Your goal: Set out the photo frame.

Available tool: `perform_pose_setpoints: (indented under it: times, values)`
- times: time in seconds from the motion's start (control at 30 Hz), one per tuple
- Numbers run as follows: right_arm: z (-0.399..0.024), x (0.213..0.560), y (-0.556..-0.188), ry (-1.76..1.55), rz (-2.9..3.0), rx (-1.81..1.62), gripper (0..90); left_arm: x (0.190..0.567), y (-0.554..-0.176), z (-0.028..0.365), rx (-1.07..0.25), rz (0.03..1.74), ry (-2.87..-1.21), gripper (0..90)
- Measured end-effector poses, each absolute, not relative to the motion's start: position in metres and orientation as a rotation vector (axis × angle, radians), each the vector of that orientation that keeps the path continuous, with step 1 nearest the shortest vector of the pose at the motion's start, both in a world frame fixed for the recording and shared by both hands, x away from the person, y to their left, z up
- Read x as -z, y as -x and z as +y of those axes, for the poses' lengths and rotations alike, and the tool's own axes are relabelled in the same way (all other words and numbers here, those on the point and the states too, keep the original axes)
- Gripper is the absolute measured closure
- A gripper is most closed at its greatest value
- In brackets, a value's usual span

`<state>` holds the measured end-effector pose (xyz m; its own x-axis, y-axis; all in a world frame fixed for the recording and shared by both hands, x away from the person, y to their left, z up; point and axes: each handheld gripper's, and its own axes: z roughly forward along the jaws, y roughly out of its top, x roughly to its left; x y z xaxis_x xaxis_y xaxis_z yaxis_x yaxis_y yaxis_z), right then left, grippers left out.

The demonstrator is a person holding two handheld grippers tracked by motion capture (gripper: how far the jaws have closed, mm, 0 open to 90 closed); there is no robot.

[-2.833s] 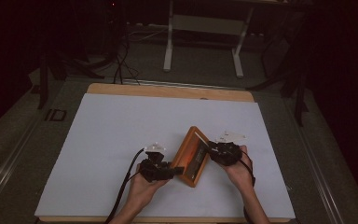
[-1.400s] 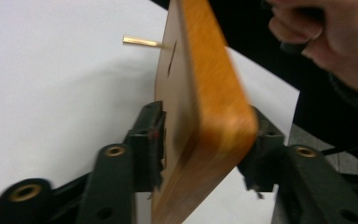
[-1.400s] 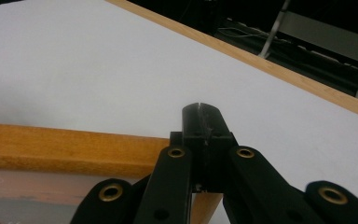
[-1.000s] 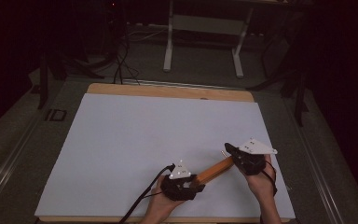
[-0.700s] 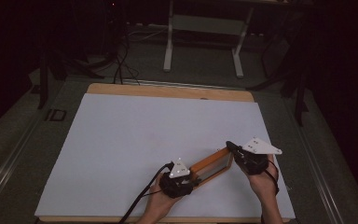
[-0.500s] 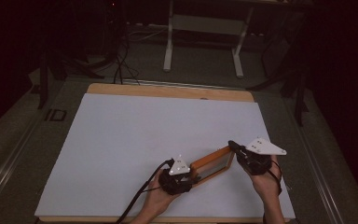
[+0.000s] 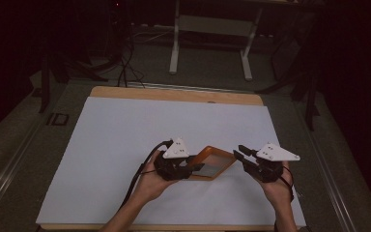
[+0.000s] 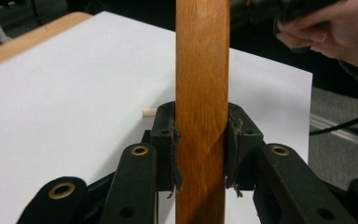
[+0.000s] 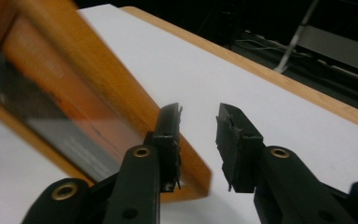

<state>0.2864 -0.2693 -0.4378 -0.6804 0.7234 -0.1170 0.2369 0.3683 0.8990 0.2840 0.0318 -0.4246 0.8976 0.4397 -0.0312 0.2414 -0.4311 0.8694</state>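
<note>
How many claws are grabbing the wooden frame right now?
1. The left claw is clamped on the wooden frame at its near-left edge. The right claw has just been opening and sits beside the frame's right corner with nothing between its pads.

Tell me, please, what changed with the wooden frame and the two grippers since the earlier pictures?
The right gripper has just opened its jaws and let go of the wooden picture frame; nothing is between them now. The frame, earlier held edge-on between both grippers, now shows its glass face. The left gripper stays clamped on the frame's edge. The white table cover is unchanged.
</note>
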Motion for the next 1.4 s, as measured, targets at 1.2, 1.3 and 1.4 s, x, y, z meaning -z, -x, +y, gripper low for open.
perform_pose_setpoints:
  times: [1.2, 1.3, 1.4]
  values:
    - [-0.229, 0.448, -0.299, -0.524, 2.453, -1.413, 55.3, 0.412, -0.315, 0.041, -0.125, 0.283, -2.092, 63.9]
    - [-0.231, 0.447, -0.298, -0.511, 2.451, -1.418, 59.5, 0.413, -0.317, 0.043, -0.115, 0.327, -2.065, 60.5]
    - [-0.231, 0.447, -0.296, -0.495, 2.453, -1.417, 64.4, 0.414, -0.320, 0.048, -0.114, 0.381, -2.025, 55.1]
